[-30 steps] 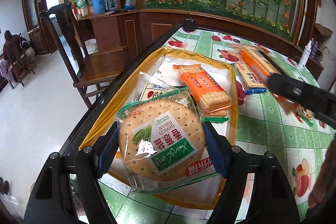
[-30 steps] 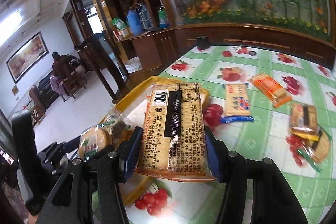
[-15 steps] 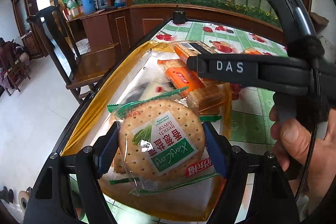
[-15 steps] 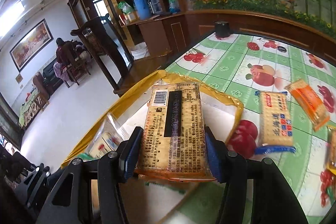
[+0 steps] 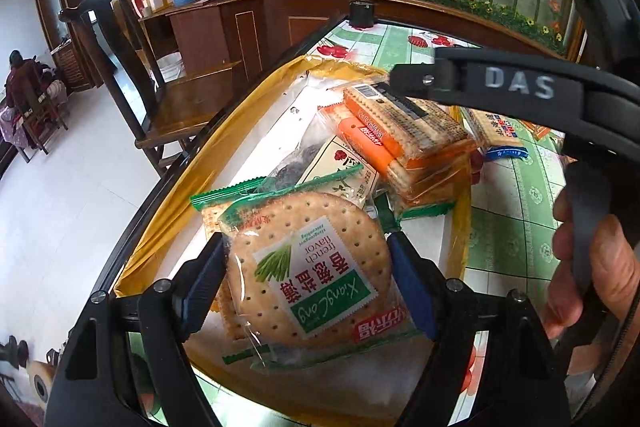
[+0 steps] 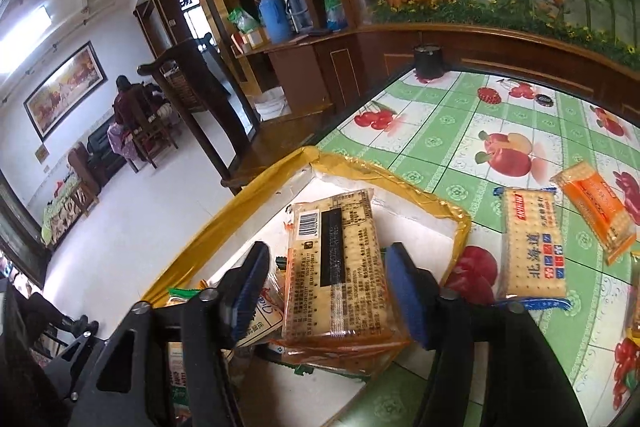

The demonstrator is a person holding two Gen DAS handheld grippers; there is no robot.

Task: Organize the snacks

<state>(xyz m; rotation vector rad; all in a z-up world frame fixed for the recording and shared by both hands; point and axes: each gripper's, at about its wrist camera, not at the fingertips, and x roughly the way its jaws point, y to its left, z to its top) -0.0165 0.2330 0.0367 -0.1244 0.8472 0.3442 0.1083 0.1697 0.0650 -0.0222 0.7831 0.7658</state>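
Over the tray [image 5: 460, 227], my left gripper [image 5: 308, 267] has eased apart around the "XiangLong french flavor" biscuit [image 5: 312, 267]; my right gripper [image 6: 324, 291] has just released the barcoded cracker pack [image 6: 336, 267] lying between its jaws.

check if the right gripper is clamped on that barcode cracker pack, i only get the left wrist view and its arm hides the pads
Observer: No. The right gripper has just been opening, and both pads stand clear of the cracker pack between them.
Operator: what's still outside the tray on that side
Observer: A blue pack and, beyond it, an orange pack lie apart on the table, right of the tray.
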